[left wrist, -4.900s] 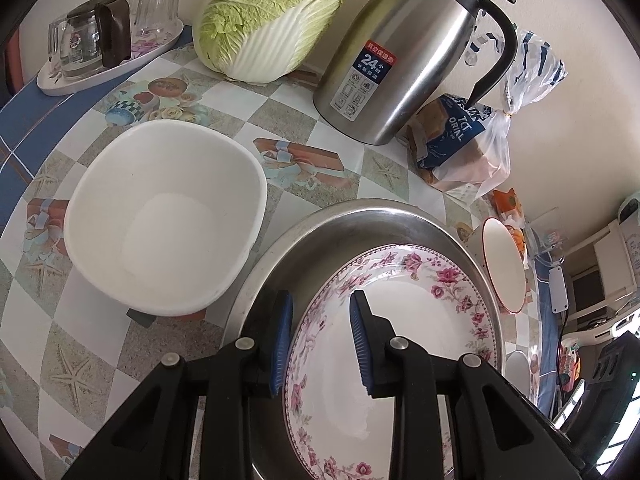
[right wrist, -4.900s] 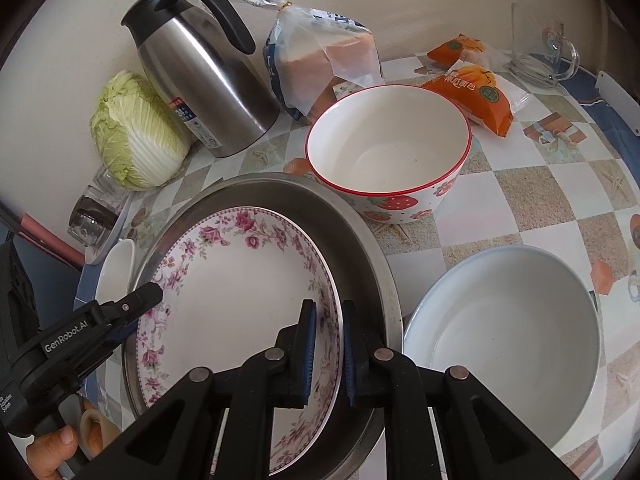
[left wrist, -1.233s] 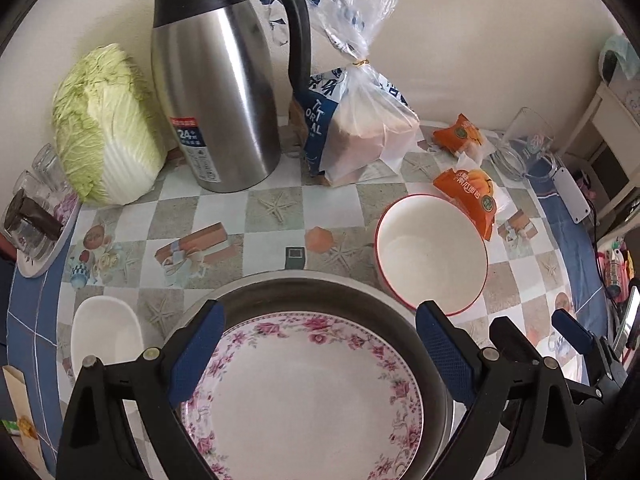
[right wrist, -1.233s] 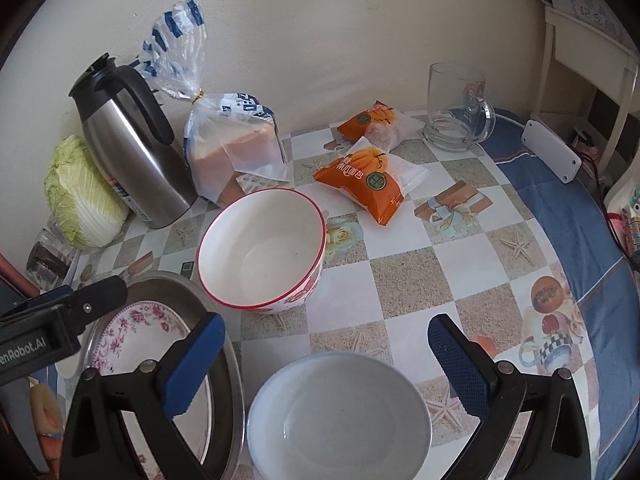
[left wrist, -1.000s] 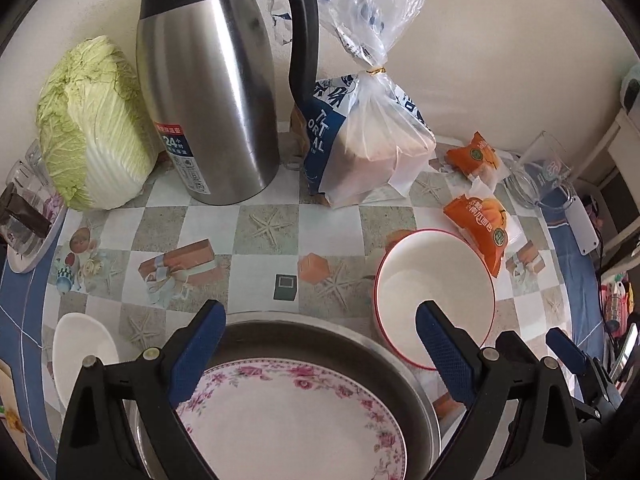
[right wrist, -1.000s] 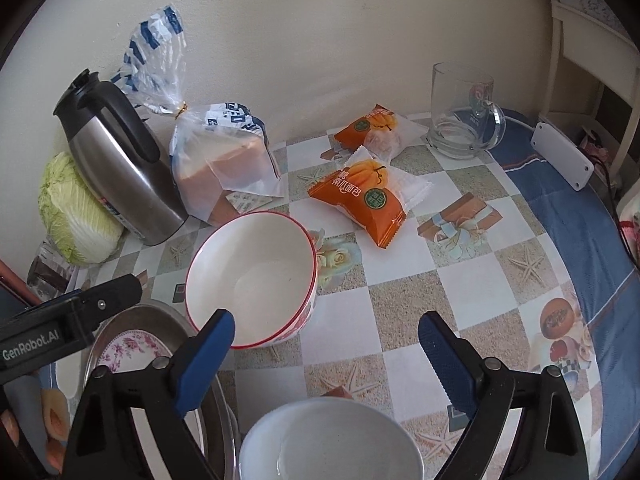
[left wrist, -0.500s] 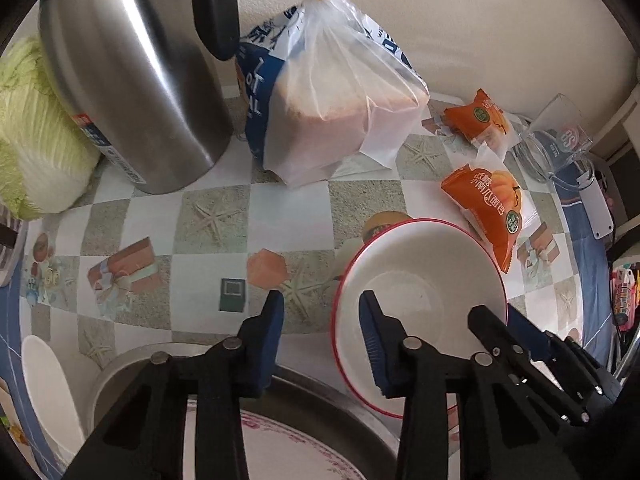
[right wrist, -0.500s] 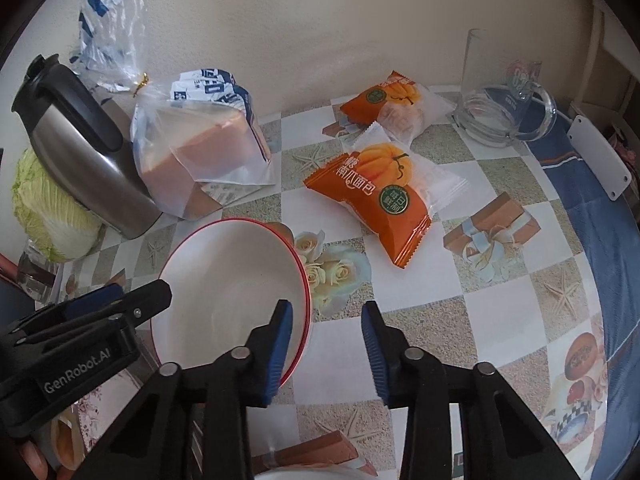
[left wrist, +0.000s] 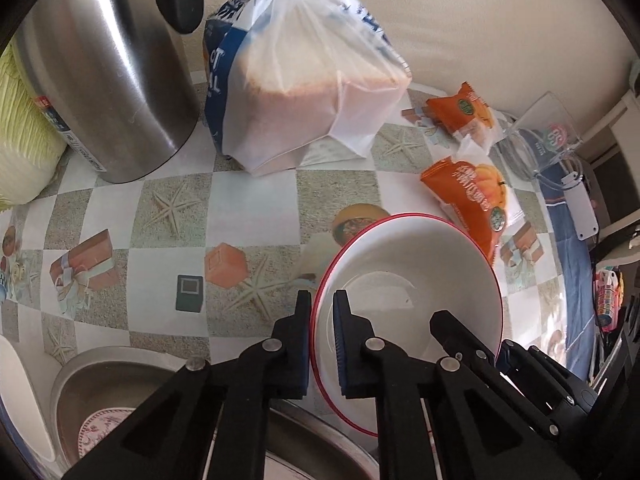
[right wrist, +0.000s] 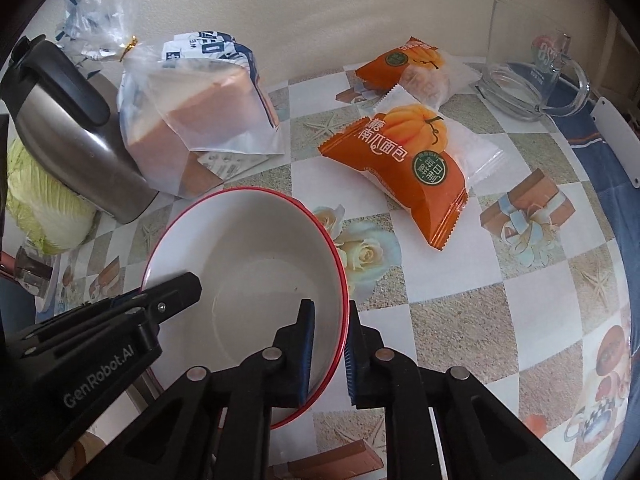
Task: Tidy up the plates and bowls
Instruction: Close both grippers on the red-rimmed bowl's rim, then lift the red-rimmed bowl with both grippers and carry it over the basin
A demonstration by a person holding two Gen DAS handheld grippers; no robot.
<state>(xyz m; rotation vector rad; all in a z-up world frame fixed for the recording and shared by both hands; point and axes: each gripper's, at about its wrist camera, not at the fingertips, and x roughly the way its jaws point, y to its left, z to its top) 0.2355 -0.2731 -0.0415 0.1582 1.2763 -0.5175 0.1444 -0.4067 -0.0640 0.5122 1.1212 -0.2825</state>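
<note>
A white bowl with a red rim (left wrist: 408, 280) stands on the checked tablecloth just beyond a steel basin (left wrist: 100, 368). My left gripper (left wrist: 322, 308) is shut on the bowl's left rim, one pad inside and one outside. In the right wrist view the same bowl (right wrist: 248, 248) fills the lower left. My right gripper (right wrist: 328, 320) straddles its right rim with its jaws closing and the pads against the wall. The left gripper's fingers (right wrist: 172, 292) reach in from the opposite side. A floral plate (left wrist: 104, 432) lies in the basin.
A steel jug (left wrist: 108, 80), a bagged loaf (left wrist: 312, 80) and a cabbage (left wrist: 20, 152) stand behind the bowl. Orange snack packs (right wrist: 400, 168) and a glass mug (right wrist: 528, 68) lie to its right. A plain white bowl (left wrist: 16, 392) shows at the left edge.
Both grippers moved forward and down from over the basin to the red-rimmed bowl. Their jaws went from wide open to closed on its opposite rims.
</note>
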